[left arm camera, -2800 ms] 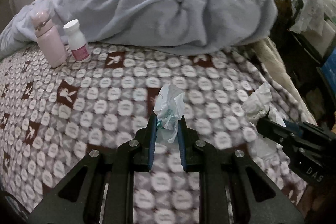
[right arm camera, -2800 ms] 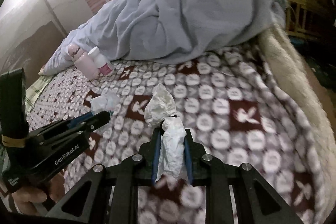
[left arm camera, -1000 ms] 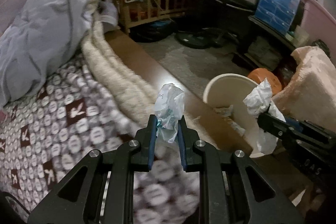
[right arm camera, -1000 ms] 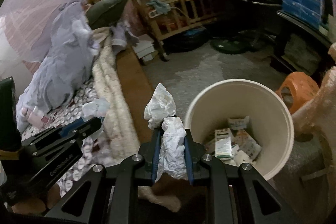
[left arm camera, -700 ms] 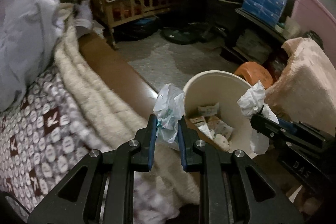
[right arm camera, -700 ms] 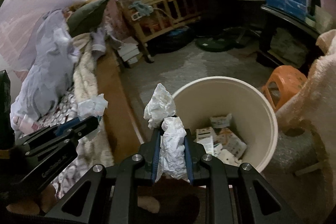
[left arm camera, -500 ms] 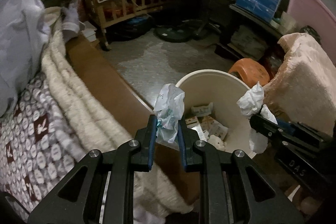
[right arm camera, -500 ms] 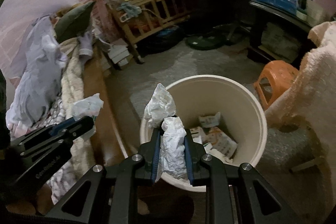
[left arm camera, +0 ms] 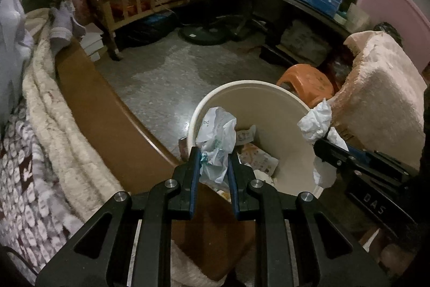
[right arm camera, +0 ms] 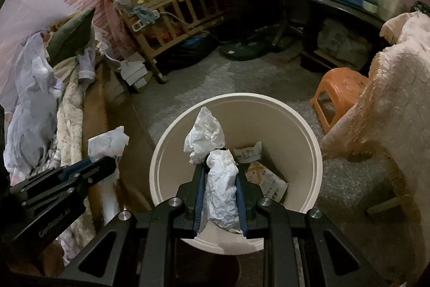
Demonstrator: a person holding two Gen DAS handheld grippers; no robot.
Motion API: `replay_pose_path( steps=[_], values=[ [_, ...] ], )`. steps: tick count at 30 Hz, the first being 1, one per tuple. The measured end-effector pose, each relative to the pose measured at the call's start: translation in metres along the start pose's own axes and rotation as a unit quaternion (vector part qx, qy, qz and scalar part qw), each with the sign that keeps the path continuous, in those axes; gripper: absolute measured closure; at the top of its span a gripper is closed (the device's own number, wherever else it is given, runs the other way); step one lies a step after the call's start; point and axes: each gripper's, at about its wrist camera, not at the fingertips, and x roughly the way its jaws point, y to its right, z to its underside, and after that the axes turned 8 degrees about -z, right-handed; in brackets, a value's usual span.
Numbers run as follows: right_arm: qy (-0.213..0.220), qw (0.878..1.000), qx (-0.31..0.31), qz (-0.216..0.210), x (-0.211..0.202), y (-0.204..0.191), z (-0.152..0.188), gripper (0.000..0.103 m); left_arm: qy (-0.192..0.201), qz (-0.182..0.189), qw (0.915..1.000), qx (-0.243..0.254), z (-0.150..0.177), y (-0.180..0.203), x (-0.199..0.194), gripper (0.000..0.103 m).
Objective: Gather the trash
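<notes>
Two pieces of rubbish hang over a cream waste bin [right arm camera: 317, 152] standing on the grey floor [right arm camera: 242, 77] beside the bed [left arm camera: 88, 109]; the left hand-held gripper [left arm camera: 213, 155] is clamped on a crumpled plastic wrapper [left arm camera: 217, 139] with faint green print, which sits above the bin's near-left rim; the right hand-held gripper [right arm camera: 221, 174] is pinched tight on a wad of white tissue [right arm camera: 220, 179], held over the middle of the bin's open mouth; both grippers tilt downward toward the bin; inside, against the far wall and bottom of the bin, lie printed paper packets [right arm camera: 266, 179] and what look like more scraps, though the dim light blurs the detail; an orange plastic stool [right arm camera: 338, 88] stands on the floor to the right of the bin, near a piece of furniture draped in a pale fleecy cover [right arm camera: 384, 104]; a wooden cot [right arm camera: 172, 7] stacked with clothes stands well apart by the far wall; a cream blanket [left arm camera: 53, 109] hangs along the bed's wooden edge at the left.
</notes>
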Motion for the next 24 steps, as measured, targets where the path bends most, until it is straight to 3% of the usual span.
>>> replay_pose_path(
  steps=[4, 5, 7, 8, 9, 14, 22, 24],
  values=[
    [0.007, 1.0, 0.002, 0.006, 0.0, 0.005, -0.001, 0.083, 0.0, 0.022, 0.9998, 0.001, -0.004, 0.002, 0.001, 0.083],
    [0.009, 1.0, 0.0, 0.008, 0.0, 0.005, -0.002, 0.081, 0.001, 0.024, 0.9997, 0.0, -0.004, 0.002, 0.001, 0.075],
    [0.009, 1.0, -0.002, 0.016, 0.001, 0.006, -0.002, 0.062, 0.004, 0.035, 0.9994, -0.003, -0.005, 0.001, -0.001, 0.056],
    [0.012, 1.0, 0.001, 0.015, -0.001, 0.007, -0.002, 0.057, 0.007, 0.045, 0.9989, -0.008, -0.005, -0.001, -0.002, 0.047],
    [0.016, 1.0, 0.005, 0.012, -0.002, 0.009, -0.002, 0.057, 0.011, 0.052, 0.9985, -0.012, -0.005, -0.002, -0.004, 0.045],
    [0.016, 1.0, 0.017, 0.009, -0.005, 0.011, 0.001, 0.057, 0.026, 0.038, 0.9989, -0.011, -0.001, -0.005, -0.016, 0.044],
    [0.035, 0.999, -0.004, 0.011, -0.021, -0.011, 0.01, 0.057, 0.077, -0.035, 0.9964, -0.001, 0.017, -0.013, -0.05, 0.044],
    [0.044, 0.999, -0.011, 0.009, -0.028, -0.019, 0.011, 0.057, 0.093, -0.036, 0.995, -0.001, 0.022, -0.016, -0.062, 0.044]
  ],
)
